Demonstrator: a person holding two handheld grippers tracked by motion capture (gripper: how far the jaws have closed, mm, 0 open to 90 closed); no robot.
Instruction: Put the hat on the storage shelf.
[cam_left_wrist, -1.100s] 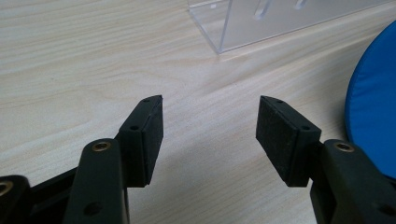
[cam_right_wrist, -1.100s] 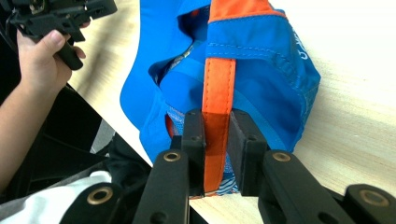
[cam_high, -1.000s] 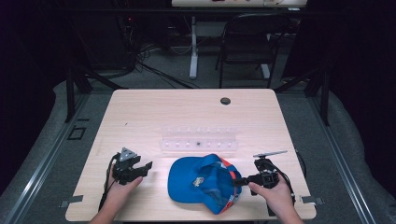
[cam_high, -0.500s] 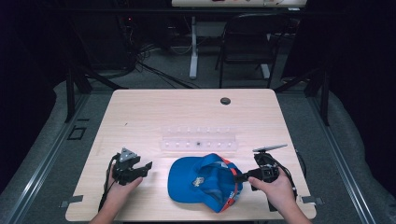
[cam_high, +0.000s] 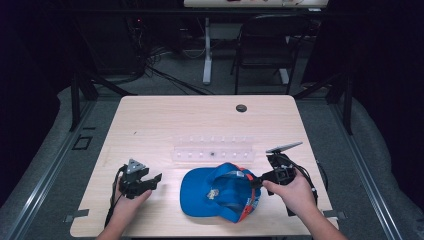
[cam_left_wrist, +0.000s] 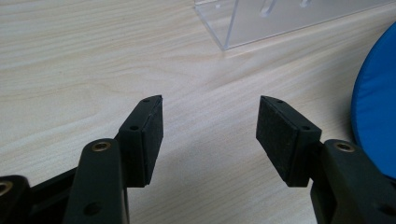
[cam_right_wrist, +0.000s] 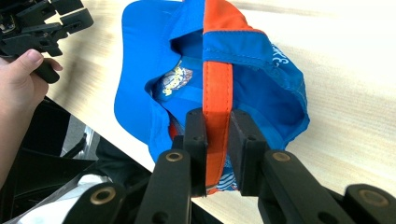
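The right gripper (cam_right_wrist: 217, 135) pinches the orange strap (cam_right_wrist: 217, 84) of the blue cap (cam_high: 220, 192), at six o'clock on the table (cam_high: 165, 120); the left gripper (cam_left_wrist: 210, 135), at seven o'clock, gapes wide, holding nothing

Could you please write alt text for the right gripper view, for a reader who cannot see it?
The right gripper is shut on the orange strap of an upturned blue cap over a light wooden table. At upper left, a hand holds the other gripper.
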